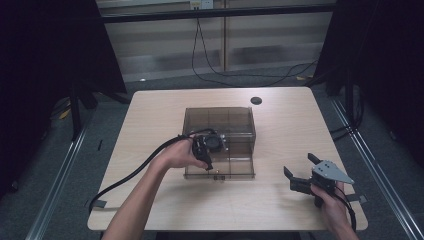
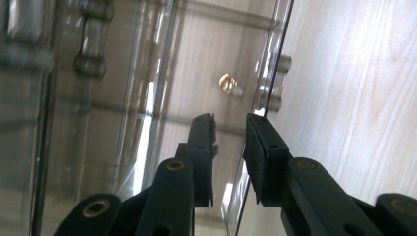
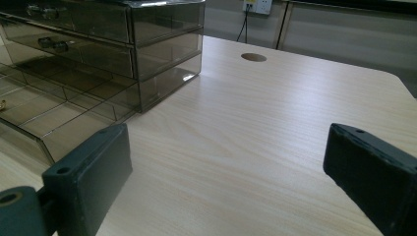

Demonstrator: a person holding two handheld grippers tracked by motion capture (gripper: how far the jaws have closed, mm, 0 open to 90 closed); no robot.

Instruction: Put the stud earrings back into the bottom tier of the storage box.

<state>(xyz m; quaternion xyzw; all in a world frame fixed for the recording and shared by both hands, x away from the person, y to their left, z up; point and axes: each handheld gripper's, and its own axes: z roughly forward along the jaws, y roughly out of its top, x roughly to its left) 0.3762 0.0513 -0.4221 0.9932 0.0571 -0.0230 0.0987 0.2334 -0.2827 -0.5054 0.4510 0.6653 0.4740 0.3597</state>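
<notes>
On the middle of the light wooden table (image 1: 280,200) stands a smoky transparent drawer box (image 1: 235,122), made of hard, glossy plastic with straight edges. Its lowest drawer (image 1: 235,167) is pulled out toward the near side, and thin partitions divide the drawer floor into square compartments. A small golden object (image 2: 227,82), round and shiny, lies in the drawer close to its front wall; in the high view it is a tiny bright spot near the front edge. In the right gripper view, the two upper drawers are closed and carry small clear knobs on their fronts.

The left gripper (image 2: 231,123) hangs over the open drawer, just beside the front wall, with its tips pointing down. Its black jaws stand a little apart with nothing between them, and the golden object lies beyond the tips, not touched. The clear front wall of the drawer runs under the gap between the jaws.

At the near right of the table, well apart from the box, the right gripper (image 1: 300,167) is held with its jaws spread wide and empty; its pads look matte and rubbery. A round dark hole (image 1: 256,100) sits in the table surface at the far side, behind the box. Black cables lie on the grey floor beyond the table.
</notes>
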